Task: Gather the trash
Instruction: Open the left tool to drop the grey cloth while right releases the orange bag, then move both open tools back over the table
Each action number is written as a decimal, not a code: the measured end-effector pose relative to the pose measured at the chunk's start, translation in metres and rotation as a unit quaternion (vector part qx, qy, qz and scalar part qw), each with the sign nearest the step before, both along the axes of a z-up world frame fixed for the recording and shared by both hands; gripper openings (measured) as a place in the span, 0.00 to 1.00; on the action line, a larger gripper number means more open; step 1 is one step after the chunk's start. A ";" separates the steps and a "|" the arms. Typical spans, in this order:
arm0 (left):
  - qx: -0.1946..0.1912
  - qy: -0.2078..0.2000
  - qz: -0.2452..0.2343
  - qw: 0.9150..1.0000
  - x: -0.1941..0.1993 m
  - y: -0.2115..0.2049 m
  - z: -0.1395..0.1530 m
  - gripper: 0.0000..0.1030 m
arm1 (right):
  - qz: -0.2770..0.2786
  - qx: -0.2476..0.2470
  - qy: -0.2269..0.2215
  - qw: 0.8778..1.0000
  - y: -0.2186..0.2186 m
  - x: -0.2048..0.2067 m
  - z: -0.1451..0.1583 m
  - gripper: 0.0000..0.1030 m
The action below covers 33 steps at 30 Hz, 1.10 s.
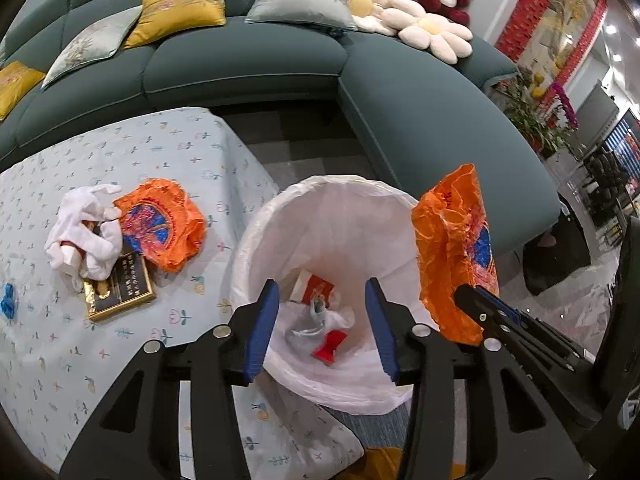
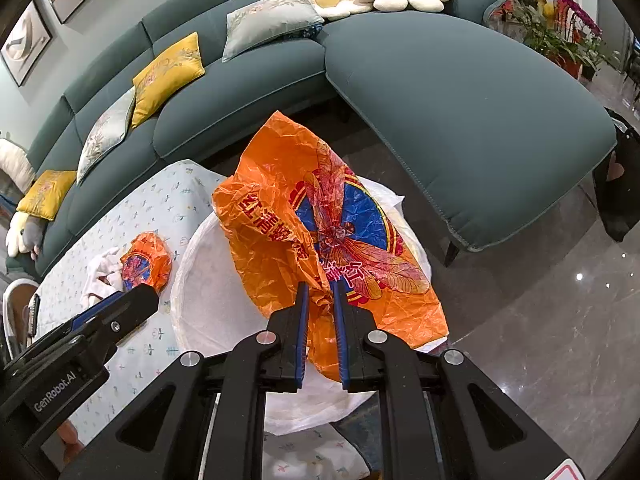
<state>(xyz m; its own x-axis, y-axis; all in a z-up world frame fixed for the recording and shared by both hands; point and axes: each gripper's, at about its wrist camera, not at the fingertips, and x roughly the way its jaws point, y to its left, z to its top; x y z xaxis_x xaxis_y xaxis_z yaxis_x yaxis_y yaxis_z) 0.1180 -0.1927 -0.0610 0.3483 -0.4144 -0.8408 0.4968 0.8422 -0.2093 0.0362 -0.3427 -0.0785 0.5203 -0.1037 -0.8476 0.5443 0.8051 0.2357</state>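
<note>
A white-lined trash bin [image 1: 280, 216] [image 2: 208, 280] stands beside the table, with a red packet [image 1: 318, 288], a grey pouch and a red bow inside. My left gripper [image 1: 322, 316] is open and empty above the bin's mouth. My right gripper [image 2: 320, 292] [image 1: 466, 294] is shut on a crumpled orange plastic bag [image 2: 288, 220] [image 1: 448, 248] and holds it over the bin's right rim. A second orange bag [image 1: 168, 224] [image 2: 146, 260] and a white crumpled cloth [image 1: 86, 224] lie on the table.
The table has a light patterned cloth [image 1: 60, 360]. A gold-framed black plaque [image 1: 120, 292] lies under the white cloth. A small blue item [image 1: 8, 300] sits at the table's left edge. A teal sofa [image 1: 248, 60] with cushions curves behind.
</note>
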 end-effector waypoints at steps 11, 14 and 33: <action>0.012 -0.022 0.039 0.999 0.005 0.025 0.003 0.57 | 0.018 -0.008 0.001 1.000 0.016 0.012 0.006 0.25; 0.025 -0.027 0.049 0.998 0.007 0.034 0.003 0.60 | 0.020 -0.019 -0.002 1.000 0.023 0.014 0.014 0.34; 0.021 -0.041 0.143 0.989 0.018 0.134 0.018 0.67 | 0.079 -0.054 -0.021 0.995 0.112 0.045 0.058 0.57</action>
<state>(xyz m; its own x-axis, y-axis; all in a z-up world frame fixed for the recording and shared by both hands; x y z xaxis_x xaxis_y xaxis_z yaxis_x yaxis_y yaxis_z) 0.1364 -0.0583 -0.0426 0.5134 -0.2541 -0.8196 0.2504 0.9580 -0.1401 0.0808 -0.2305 -0.0201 0.5720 -0.1079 -0.8132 0.4013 0.9014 0.1627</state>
